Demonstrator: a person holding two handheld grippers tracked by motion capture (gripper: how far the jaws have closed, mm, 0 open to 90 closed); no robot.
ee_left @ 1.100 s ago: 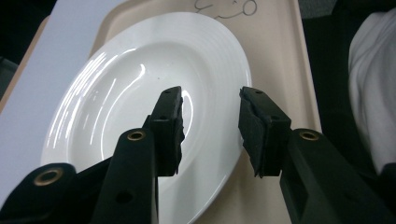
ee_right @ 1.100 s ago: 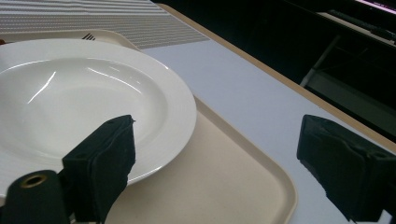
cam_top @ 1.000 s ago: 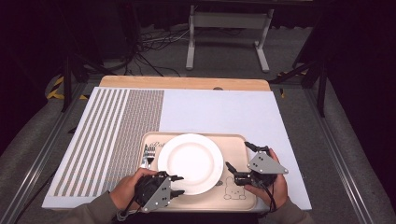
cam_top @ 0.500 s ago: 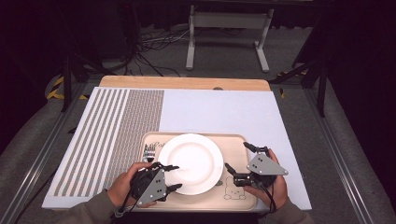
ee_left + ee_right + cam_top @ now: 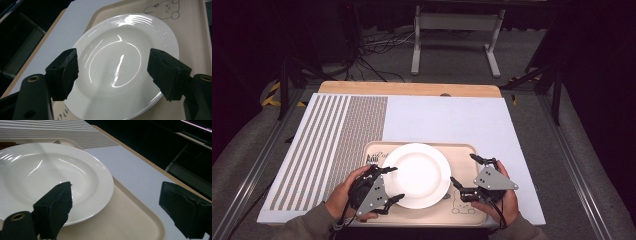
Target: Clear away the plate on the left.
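Our left claw (image 5: 388,184) stands released, its jaws straddling the near-left rim of the one white plate (image 5: 417,174), which lies on the single beige tray (image 5: 462,150) on the tabletop (image 5: 447,120). Our right claw (image 5: 468,172), also spread wide, waits just right of the plate, not touching it.

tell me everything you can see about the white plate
The white plate is round, glossy and ceramic-looking, with a broad ridged rim, a shallow well and nothing in it. It lies flat and upright on the beige tray, covering most of the tray's left and middle. The left tool stands open with its jaws astride the plate's near-left edge; whether they touch it is unclear. The right tool is open beside its right edge.
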